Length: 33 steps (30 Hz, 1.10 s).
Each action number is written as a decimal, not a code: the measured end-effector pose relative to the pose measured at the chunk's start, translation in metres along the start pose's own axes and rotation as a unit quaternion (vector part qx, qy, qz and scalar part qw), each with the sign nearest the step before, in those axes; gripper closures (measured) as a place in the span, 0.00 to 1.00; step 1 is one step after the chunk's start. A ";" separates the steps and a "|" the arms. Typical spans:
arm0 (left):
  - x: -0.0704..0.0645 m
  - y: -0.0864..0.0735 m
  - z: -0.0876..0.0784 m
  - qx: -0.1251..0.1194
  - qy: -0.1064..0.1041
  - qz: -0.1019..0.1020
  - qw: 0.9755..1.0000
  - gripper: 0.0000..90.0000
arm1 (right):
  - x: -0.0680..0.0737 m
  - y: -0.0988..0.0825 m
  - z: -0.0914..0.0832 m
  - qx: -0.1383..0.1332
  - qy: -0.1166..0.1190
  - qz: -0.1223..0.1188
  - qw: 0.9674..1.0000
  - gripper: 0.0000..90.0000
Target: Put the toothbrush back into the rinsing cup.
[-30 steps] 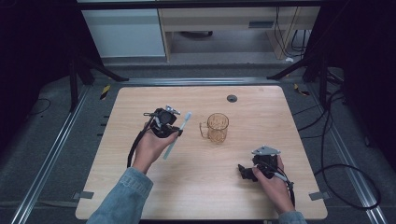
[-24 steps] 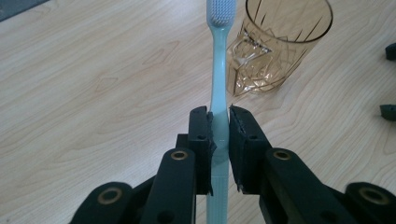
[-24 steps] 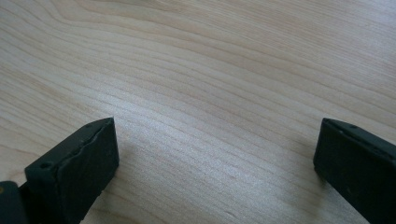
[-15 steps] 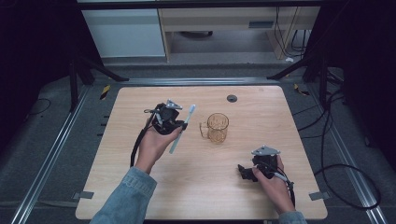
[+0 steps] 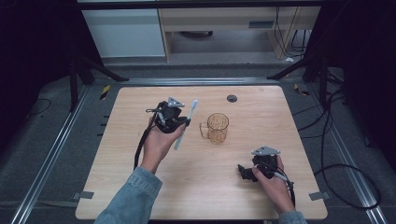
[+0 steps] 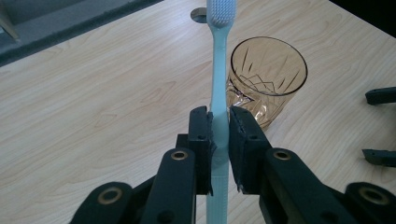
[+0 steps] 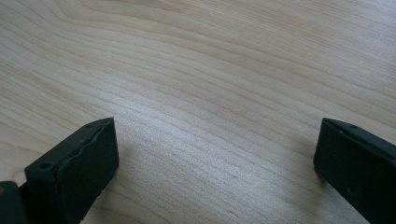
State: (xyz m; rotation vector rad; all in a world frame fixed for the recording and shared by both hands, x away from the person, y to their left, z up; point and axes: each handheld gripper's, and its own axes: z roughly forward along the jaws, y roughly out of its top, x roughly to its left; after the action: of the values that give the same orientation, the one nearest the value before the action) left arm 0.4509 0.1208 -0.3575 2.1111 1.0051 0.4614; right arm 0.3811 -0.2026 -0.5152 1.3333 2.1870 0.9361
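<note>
The left gripper (image 6: 219, 135) is clamping a pale blue toothbrush (image 6: 218, 79) at mid-handle, holding it lifted off the wooden table (image 5: 116, 154) with the bristle end pointing away, just beside the amber glass mug (image 5: 217, 127). The right gripper (image 5: 246, 171) is resting low near the front right of the table, its jaws standing wide apart over bare wood and gripping nothing. By my judgement the carrying step is in hand, and the next move is calling for the toothbrush to be brought over the mug's open mouth, tipped upright and released.

Toothbrush (image 6: 218, 88) between the left claw's (image 6: 219, 122) jaws; cup (image 6: 266, 79) just beyond, on the table (image 6: 93, 93).
</note>
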 end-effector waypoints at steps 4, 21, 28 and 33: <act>-0.010 -0.005 0.003 -0.009 -0.002 0.003 1.000 0.88 | 0.000 0.000 0.000 0.000 0.000 0.000 1.000 0.00; -0.027 -0.001 0.000 -0.080 0.012 -0.010 0.997 0.88 | 0.000 0.000 0.000 0.000 -0.001 -0.001 1.000 0.01; -0.030 -0.006 -0.002 -0.127 0.025 -0.032 0.991 0.88 | 0.000 0.000 0.000 0.000 -0.003 -0.002 1.000 0.01; -0.034 -0.008 -0.002 -0.156 0.038 -0.037 0.986 0.88 | 0.000 0.000 0.000 0.000 -0.002 -0.002 1.000 0.01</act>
State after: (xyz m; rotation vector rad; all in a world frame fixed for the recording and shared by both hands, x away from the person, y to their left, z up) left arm 0.4249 0.0987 -0.3625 1.7822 0.9808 0.6222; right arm 0.3810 -0.2025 -0.5153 1.3298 2.1848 0.9313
